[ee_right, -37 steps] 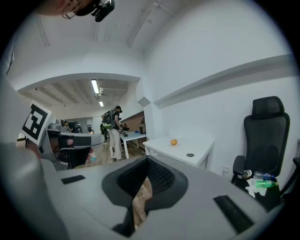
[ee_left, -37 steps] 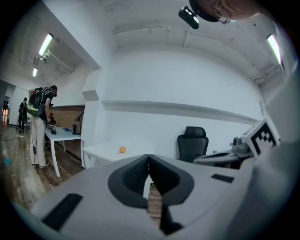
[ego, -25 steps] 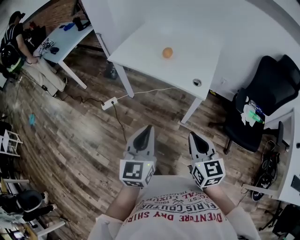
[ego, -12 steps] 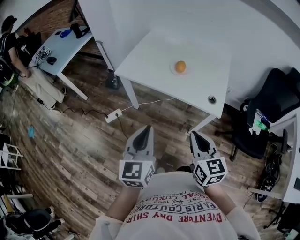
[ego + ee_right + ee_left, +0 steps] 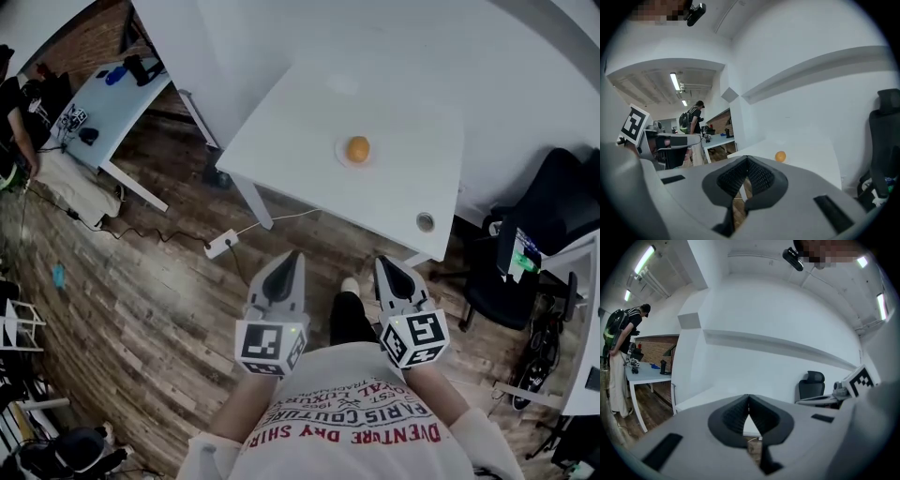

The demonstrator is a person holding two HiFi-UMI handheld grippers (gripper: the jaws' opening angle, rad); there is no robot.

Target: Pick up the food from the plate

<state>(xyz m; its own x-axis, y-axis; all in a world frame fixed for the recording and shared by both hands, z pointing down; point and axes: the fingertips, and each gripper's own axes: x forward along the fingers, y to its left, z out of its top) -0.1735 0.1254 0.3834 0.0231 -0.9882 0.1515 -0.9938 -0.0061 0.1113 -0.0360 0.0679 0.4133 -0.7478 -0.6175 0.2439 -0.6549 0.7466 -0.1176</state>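
**A:** Where's the food sitting right now, and what are the jaws doing?

**B:** It's an orange point(image 5: 357, 148) on a small white plate point(image 5: 342, 155), toward the far half of the white table point(image 5: 300, 141). I've got both grippers held low and close to the body, over the wood floor point(image 5: 169, 281) and short of the table's near edge. So they're well apart from the fruit. Both sets of jaws are closed right up with nothing in them. The left gripper point(image 5: 292, 255) has its pads meeting at the tip in its own view, and it's the same deal for the right gripper point(image 5: 384, 263). Whichever goes in has to open first.

**A:** So left or right?

**B:** Right, I reckon. In the head view the orange lies ahead, between the two but nearer the right one's line. In the right gripper view it sits just right of the closed tips, about level with them. The left gripper view doesn't show it at all, only tabletop. It's round, so there's no long axis to line up with, and any approach angle should do.
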